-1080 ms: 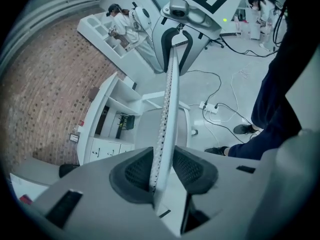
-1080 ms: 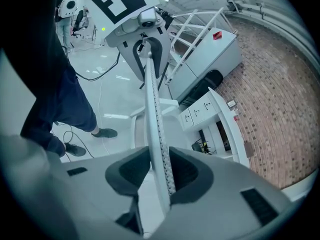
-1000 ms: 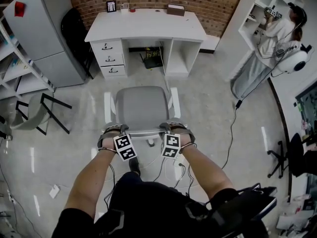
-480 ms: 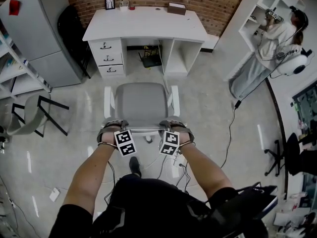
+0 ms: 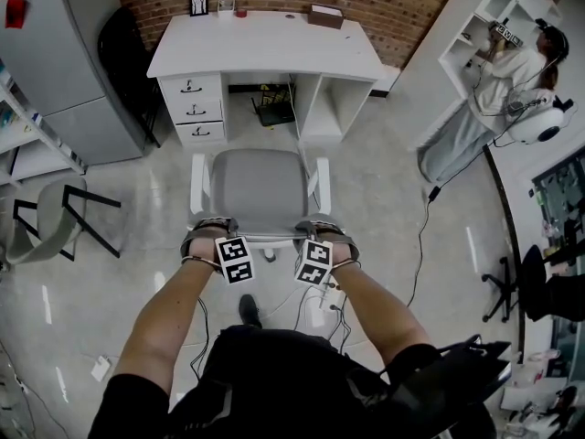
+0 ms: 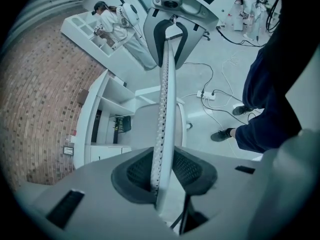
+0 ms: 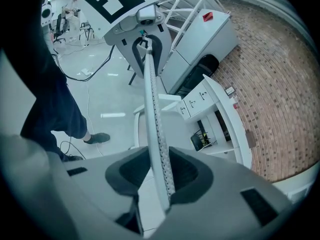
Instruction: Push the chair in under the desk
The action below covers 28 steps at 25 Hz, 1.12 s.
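Between chair (image 5: 259,190) and desk (image 5: 265,48) | bare floor (image 5: 260,139) | left claw (image 5: 208,233) just tightened on backrest edge (image 5: 265,240) | right claw (image 5: 322,233) grips same edge

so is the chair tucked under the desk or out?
Out. In the head view the chair stands clear of the desk, with a strip of floor showing between its seat and the desk's knee opening.

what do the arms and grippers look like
The left gripper and right gripper are grey, each with a cube of black-and-white square markers and dark mesh pads in the jaws. Thin cables trail from them. Forearms are bare below short dark sleeves. The left jaws have just been closing, the chair back between them.
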Available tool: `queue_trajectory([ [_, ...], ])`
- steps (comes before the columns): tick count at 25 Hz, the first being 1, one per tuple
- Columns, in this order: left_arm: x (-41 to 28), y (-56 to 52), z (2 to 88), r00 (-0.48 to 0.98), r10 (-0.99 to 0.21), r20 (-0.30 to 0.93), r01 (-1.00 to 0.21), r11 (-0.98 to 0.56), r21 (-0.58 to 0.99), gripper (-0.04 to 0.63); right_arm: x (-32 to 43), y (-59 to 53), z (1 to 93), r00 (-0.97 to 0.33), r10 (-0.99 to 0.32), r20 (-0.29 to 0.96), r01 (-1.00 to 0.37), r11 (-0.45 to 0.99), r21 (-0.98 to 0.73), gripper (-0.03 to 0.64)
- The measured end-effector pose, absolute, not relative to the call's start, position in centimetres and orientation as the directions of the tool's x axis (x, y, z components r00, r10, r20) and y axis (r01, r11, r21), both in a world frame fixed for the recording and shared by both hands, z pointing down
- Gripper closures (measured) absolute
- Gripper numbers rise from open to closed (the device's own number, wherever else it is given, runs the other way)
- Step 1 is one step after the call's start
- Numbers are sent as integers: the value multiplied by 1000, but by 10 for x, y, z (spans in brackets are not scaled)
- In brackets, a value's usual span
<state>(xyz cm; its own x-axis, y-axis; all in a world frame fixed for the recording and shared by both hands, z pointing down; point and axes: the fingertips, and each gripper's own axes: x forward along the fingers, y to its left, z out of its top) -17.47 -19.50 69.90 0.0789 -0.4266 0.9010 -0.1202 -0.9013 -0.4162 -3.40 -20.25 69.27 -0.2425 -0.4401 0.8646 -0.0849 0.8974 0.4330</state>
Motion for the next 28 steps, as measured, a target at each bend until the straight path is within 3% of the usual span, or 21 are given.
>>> queue_trajectory([
  [28,-198,-290,704,104,-473,875,-54,-881,-470,486,-55,-287,698,-142,-441,886,-155,894,420,497],
])
